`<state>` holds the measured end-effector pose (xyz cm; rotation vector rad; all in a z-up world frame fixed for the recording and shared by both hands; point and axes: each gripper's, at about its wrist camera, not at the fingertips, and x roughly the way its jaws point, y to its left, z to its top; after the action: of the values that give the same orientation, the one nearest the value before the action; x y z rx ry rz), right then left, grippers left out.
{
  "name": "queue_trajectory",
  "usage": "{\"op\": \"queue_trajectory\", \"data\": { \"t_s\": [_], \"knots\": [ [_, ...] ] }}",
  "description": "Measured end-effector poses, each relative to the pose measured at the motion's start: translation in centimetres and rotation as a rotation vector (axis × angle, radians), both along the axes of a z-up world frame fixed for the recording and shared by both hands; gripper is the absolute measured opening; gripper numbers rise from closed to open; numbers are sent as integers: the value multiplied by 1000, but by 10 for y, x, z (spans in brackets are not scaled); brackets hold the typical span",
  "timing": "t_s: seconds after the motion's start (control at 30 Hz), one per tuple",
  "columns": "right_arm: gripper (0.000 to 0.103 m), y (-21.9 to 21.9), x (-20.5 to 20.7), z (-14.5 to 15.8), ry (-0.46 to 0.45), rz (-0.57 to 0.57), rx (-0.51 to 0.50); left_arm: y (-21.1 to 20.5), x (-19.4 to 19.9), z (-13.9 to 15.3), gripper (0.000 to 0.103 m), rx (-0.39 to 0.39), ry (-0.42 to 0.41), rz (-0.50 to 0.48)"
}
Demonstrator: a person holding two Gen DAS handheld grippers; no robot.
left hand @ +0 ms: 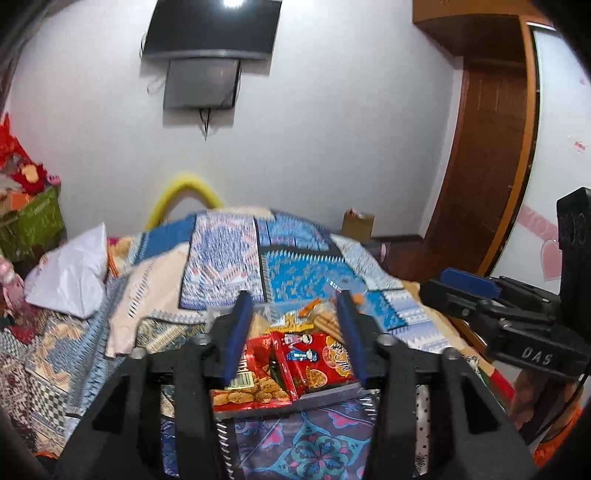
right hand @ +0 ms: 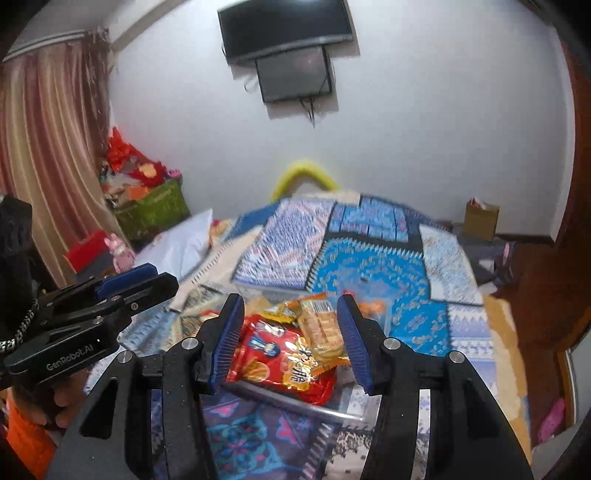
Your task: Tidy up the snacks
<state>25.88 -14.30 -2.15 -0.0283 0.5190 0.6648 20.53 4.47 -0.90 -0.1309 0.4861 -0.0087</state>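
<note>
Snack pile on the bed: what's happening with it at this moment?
A person holds a gripper in each hand over a patchwork bedspread. Snack packets sit heaped in a clear tray: a red packet with cartoon figures, a red fried-snack packet and a cracker pack. The left gripper and right gripper both hang above the pile with jaws apart, holding nothing. Neither touches a packet.

dim, even indoor light, glare on the wall-mounted screen (left hand: 212, 27), blurred bedspread (left hand: 288, 254), fisheye-curved dark corners.
</note>
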Motion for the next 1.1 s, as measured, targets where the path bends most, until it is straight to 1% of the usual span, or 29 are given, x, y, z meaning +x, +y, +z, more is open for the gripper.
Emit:
{"op": "queue_trajectory", "data": {
  "t_s": [0.03, 0.07, 0.1, 0.13, 0.17, 0.2, 0.23, 0.33, 0.4, 0.5, 0.6, 1.1],
  "knots": [
    [49, -3, -8, 7, -17, 1, 11, -2, -9, 6, 65, 8, -21, 8],
    [51, -6, -17, 13, -33, 2, 22, -3, -17, 12, 66, 12, -41, 11],
    [55, -8, -22, 17, -45, 2, 30, -5, -27, 19, 66, 16, -61, 9],
    [58, -11, -31, 22, -63, -2, 40, -7, -35, 24, 69, 18, -73, 9],
    [66, -13, -36, 25, -77, -10, 46, -8, -41, 27, 72, 18, -82, 10],
    [72, -14, -44, 29, -96, -18, 53, -8, -47, 30, 79, 17, -92, 11],
    [73, -15, -50, 32, -112, -22, 56, -9, -54, 34, 84, 16, -105, 10],
    [76, -17, -66, 40, -145, -31, 59, -10, -71, 42, 88, 12, -130, 18],
    [89, -18, -76, 44, -165, -41, 69, -8, -79, 45, 91, 4, -139, 24],
    [95, -22, -85, 46, -187, -54, 81, -8, -94, 50, 96, 9, -166, 50],
    [101, -24, -93, 46, -196, -61, 93, -9, -103, 51, 97, 21, -177, 54],
    [102, -31, -106, 40, -201, -67, 91, -15, -115, 48, 97, 34, -176, 40]
  ]
}}
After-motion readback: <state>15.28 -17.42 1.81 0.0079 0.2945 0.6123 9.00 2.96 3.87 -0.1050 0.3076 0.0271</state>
